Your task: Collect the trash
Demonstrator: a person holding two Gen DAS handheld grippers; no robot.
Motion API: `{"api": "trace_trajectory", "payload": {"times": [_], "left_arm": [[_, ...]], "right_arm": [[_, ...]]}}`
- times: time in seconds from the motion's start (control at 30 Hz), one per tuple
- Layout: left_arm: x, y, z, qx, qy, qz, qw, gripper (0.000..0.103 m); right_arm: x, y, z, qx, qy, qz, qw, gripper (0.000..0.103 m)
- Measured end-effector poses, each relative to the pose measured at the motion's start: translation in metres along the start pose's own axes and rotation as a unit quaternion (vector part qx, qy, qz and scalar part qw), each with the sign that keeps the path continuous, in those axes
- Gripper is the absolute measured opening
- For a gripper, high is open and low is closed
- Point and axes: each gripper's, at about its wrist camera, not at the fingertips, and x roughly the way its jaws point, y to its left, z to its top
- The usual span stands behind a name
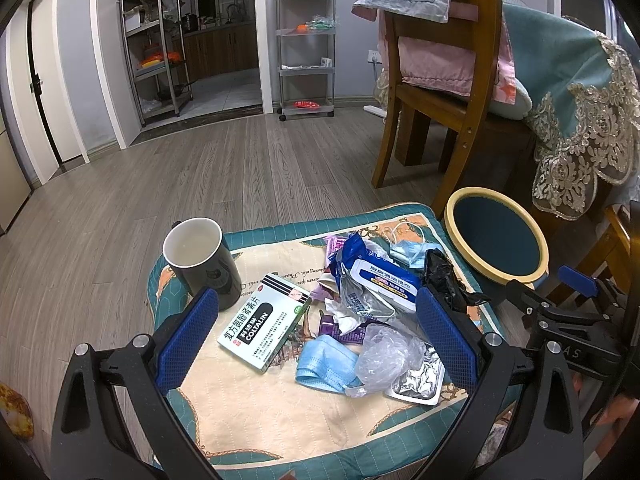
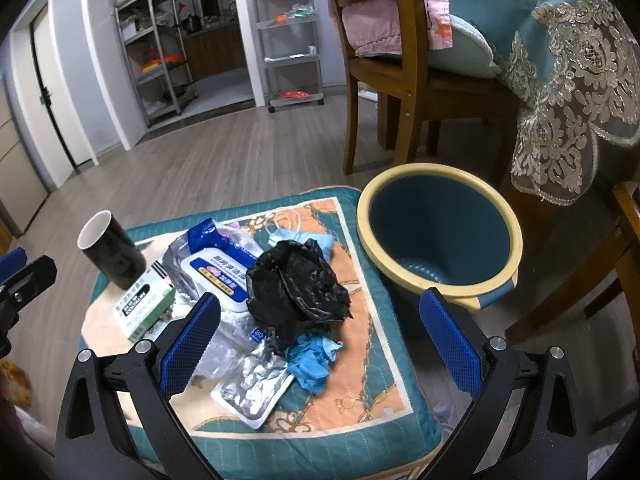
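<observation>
A heap of trash lies on a patterned cushion [image 1: 280, 396]: a green medicine box [image 1: 265, 325], a blue wet-wipe pack [image 1: 376, 280], a crumpled black bag [image 2: 298, 288], a blue face mask [image 1: 326, 364], clear plastic [image 1: 386, 354] and a foil blister sheet [image 2: 252, 388]. A blue bin with a cream rim [image 2: 438, 236] stands just right of the cushion. My left gripper [image 1: 316, 334] hovers open above the box and mask. My right gripper [image 2: 320, 340] hangs open over the black bag and a crumpled blue glove [image 2: 312, 360]. Neither holds anything.
A black mug [image 1: 202, 262] with a white inside stands at the cushion's far left corner. A wooden chair [image 1: 440, 92] and a table with a lace-edged teal cloth [image 2: 572, 80] stand behind the bin. Grey wood floor [image 1: 200, 176] stretches to metal shelves [image 1: 306, 48].
</observation>
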Motion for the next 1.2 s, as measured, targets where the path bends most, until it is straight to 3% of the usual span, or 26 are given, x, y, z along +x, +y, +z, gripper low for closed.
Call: {"api": "trace_trajectory", "payload": {"times": [0.27, 0.4, 0.53, 0.67, 0.73, 0.87, 0.97, 1.07, 1.2], "left_arm": [[0.01, 0.007, 0.0, -0.009, 0.005, 0.011, 0.9999, 0.097], [0.018, 0.01, 0.006, -0.015, 0.017, 0.012, 0.9997, 0.097], [0.025, 0.016, 0.01, -0.03, 0.029, 0.011, 0.9991, 0.097], [0.033, 0.022, 0.015, -0.035, 0.037, 0.011, 0.9986, 0.097], [0.037, 0.029, 0.022, -0.032, 0.032, 0.011, 0.9989, 0.097], [0.06, 0.039, 0.037, -0.038, 0.044, 0.0, 0.9983, 0.097], [0.084, 0.036, 0.045, -0.03, 0.062, 0.002, 0.9976, 0.097], [0.108, 0.029, 0.048, -0.021, 0.081, -0.006, 0.9965, 0.097], [0.138, 0.019, 0.042, -0.021, 0.119, -0.026, 0.9923, 0.096]], "right_arm": [[0.004, -0.003, -0.004, -0.021, 0.011, -0.031, 0.999, 0.099], [0.007, -0.006, -0.002, -0.007, 0.027, -0.026, 0.999, 0.099], [0.012, -0.005, 0.004, -0.022, 0.014, -0.013, 1.0, 0.099], [0.028, -0.006, 0.022, -0.014, 0.05, 0.03, 0.998, 0.099], [0.037, -0.003, 0.042, -0.039, 0.07, 0.052, 0.995, 0.099], [0.04, 0.007, 0.062, -0.114, 0.052, 0.081, 0.989, 0.099], [0.053, 0.013, 0.055, -0.116, 0.063, 0.114, 0.985, 0.099], [0.075, 0.017, 0.044, -0.098, 0.107, 0.137, 0.98, 0.094], [0.09, 0.029, 0.034, -0.13, 0.13, 0.144, 0.972, 0.08]]}}
